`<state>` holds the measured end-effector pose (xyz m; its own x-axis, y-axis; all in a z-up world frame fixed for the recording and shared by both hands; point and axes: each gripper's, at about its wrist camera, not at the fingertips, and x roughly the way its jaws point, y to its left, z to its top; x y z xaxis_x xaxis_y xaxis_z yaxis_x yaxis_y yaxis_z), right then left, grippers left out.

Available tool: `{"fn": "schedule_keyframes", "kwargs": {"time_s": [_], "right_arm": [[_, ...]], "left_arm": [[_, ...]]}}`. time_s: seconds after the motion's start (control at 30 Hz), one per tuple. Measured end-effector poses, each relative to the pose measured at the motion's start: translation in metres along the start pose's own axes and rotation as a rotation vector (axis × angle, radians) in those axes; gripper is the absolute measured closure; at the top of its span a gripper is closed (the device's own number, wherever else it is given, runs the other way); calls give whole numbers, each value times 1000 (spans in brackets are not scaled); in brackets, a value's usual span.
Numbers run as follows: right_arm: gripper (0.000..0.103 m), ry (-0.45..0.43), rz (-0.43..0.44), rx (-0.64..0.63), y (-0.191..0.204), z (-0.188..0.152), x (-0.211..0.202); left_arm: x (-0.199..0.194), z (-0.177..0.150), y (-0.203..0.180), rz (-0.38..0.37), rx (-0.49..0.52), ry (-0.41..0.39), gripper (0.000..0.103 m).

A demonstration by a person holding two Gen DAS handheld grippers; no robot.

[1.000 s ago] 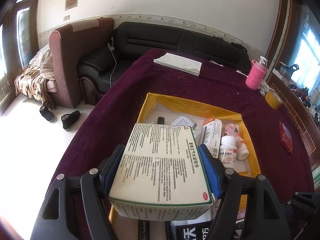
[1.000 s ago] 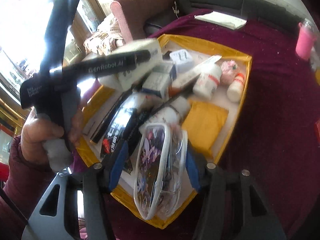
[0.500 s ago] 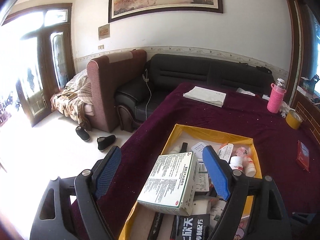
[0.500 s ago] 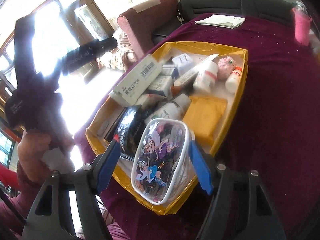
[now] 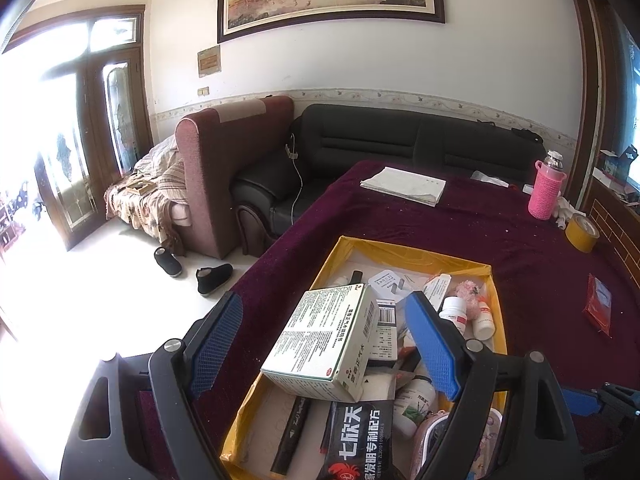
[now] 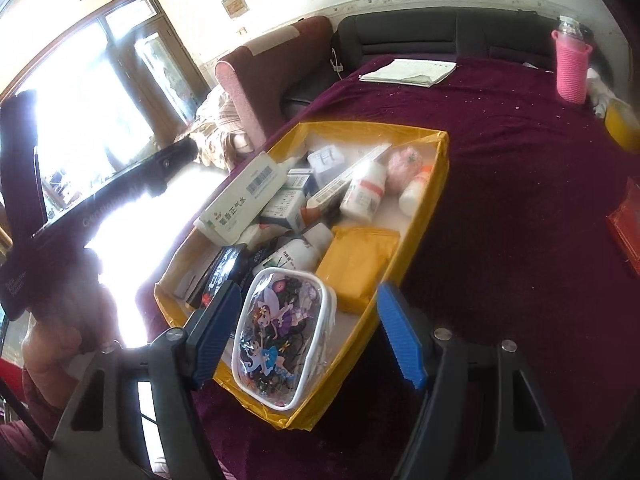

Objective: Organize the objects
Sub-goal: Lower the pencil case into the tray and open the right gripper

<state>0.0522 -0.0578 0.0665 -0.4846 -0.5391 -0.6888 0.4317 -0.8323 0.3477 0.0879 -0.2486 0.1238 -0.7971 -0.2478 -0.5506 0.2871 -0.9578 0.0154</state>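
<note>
Tongs, left (image 5: 326, 350): blue-padded fingers spread wide apart, gripping nothing; the white rectangular cardboard medicine box with green edging (image 5: 326, 344) lies between and beyond them, touching neither pad.
Tongs, right (image 6: 308, 334): fingers also spread wide; the clear plastic zip pouch printed with cartoon fairies (image 6: 280, 334) lies between them, just beside the left pad and apart from the right one.
Tray: one shallow yellow-lined cardboard tray (image 6: 424, 216) on the maroon velvet tabletop (image 6: 520, 184), directly ahead of both tongs.
Medicine box: one, tilted on top of the pile, toward the left tongs' side of the tray; barcode and dense Chinese print, too small to read.
Pouch: one, leaning on the tray's nearest corner.
Bottles: two small white pill bottles (image 5: 454, 314) at the far right of the tray, one larger white bottle (image 6: 296, 254) just beyond the pouch.
Black sachet (image 5: 356, 436): one, nearest the left tongs, large white Chinese characters above a red crab logo.
Yellow flat packet (image 6: 356, 264): one, just beyond the right tongs' right finger.
Farther off: one pink knit-sleeved bottle (image 5: 545, 188), one stack of white papers (image 5: 404, 186).
</note>
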Motion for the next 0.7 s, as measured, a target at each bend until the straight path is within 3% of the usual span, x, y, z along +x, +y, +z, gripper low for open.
{"fn": "schedule_keyframes", "kwargs": {"time_s": [0.13,0.2,0.23,0.3,0.37,0.53,0.7], "right_arm": [[32,-26,-38,24,-8,3,-8],[32,-38,-60,24,-10,3,-12],[32,-44,-73,19,-10,4,-13],[32,-55,-97,5,-8,5,-16],[33,-66,-122,-21,-4,6,-18],[33,-82,-204,-112,12,15,-17],[33,-91,-259,-217,37,23,-8]], "left_arm": [[-12,-1,1,-27,-13,-36,24],[-23,1,3,-94,-35,-55,17],[-28,2,5,-134,-45,-61,2],[-39,3,10,-229,-87,-95,1],[-46,3,16,-264,-129,-105,1],[-46,-11,23,-205,-167,-22,1],[-61,-38,26,-22,-141,-11,1]]}}
